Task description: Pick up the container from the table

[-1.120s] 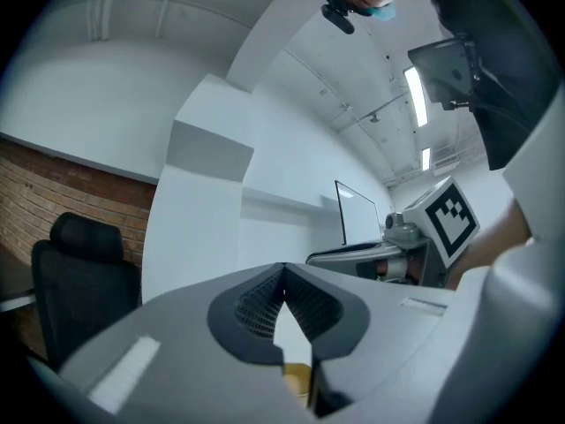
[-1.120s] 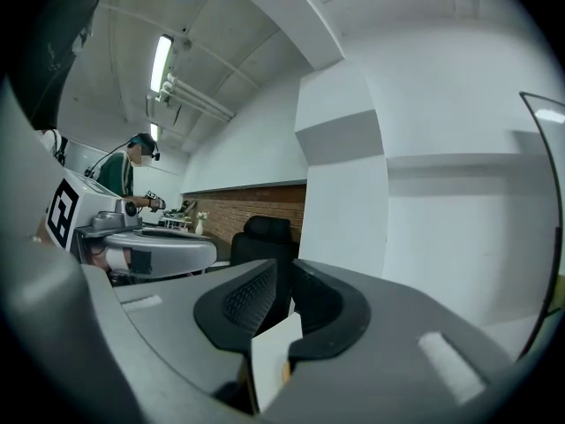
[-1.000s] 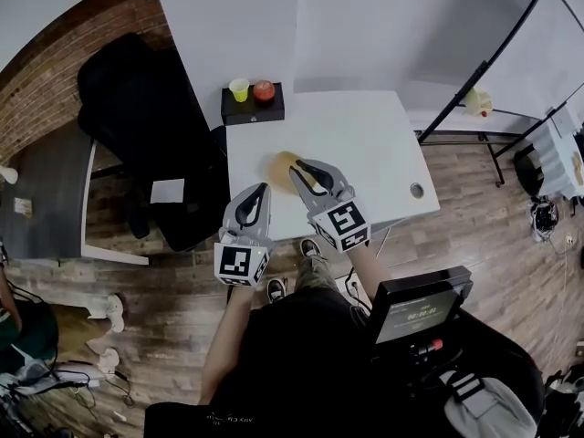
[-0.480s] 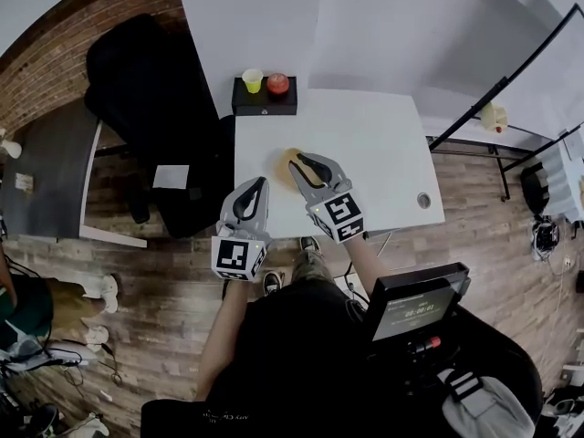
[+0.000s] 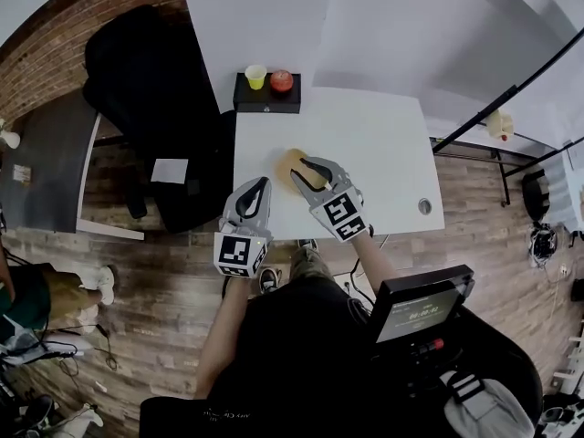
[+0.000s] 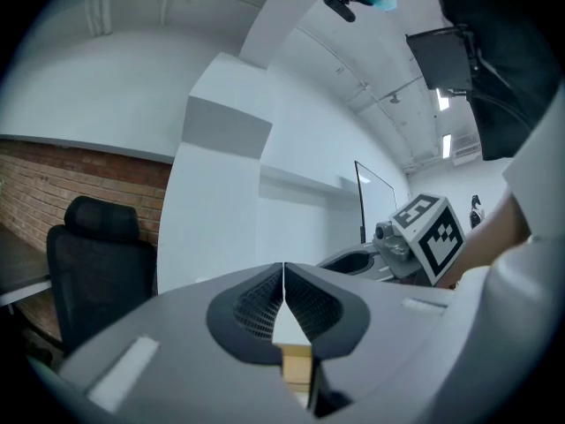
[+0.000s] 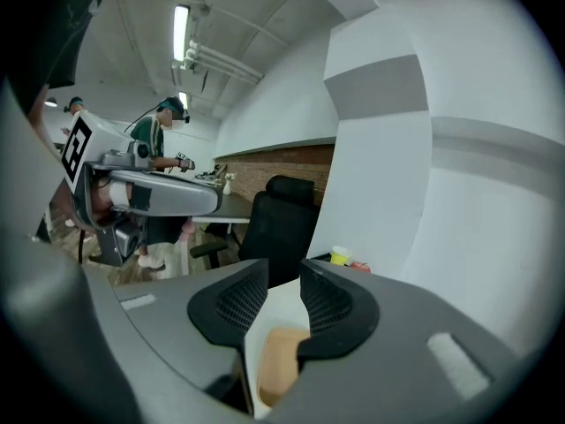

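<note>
A tan, round container sits on the white table near its front edge. My right gripper hangs over the container's right side. Its jaws are opening, and in the right gripper view the container shows low in the gap, with neither pad touching it. My left gripper is shut and holds nothing, just left of the container at the table's front-left edge. In the left gripper view its pads meet in a thin line, and the right gripper shows beyond them.
At the table's far edge stands a black box with a yellow cup and a red object on it. A black office chair is left of the table. A cable hole lies at the front right.
The right gripper's jaws have spread wider and it has sunk closer over the container. The left gripper stays shut and has shifted a little at the table's edge.
</note>
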